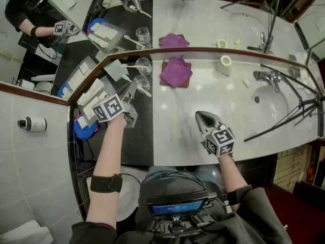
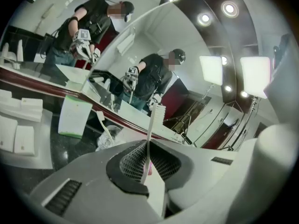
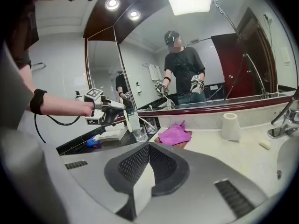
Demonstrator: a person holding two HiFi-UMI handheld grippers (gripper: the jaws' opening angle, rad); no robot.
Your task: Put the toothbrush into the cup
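Observation:
My left gripper (image 2: 147, 158) is shut on a white toothbrush (image 2: 152, 132), which stands upright between the pads with its bristles on top. In the head view the left gripper (image 1: 131, 96) is held over the dark counter strip, just left of a clear glass cup (image 1: 142, 82). A second glass (image 1: 143, 64) stands behind that cup at the mirror. In the left gripper view a glass (image 2: 103, 142) with another white toothbrush leaning in it lies ahead and below, to the left. My right gripper (image 1: 203, 117) hovers over the marble counter, shut with nothing in it (image 3: 148, 154).
A purple cloth (image 1: 176, 71) lies on a brown tray right of the glasses. A white roll (image 1: 225, 64), faucet (image 1: 266, 77) and sink (image 1: 269, 105) are at the right, with black tripod legs (image 1: 292, 113) across them. A tray of white packets (image 1: 90, 96) sits far left.

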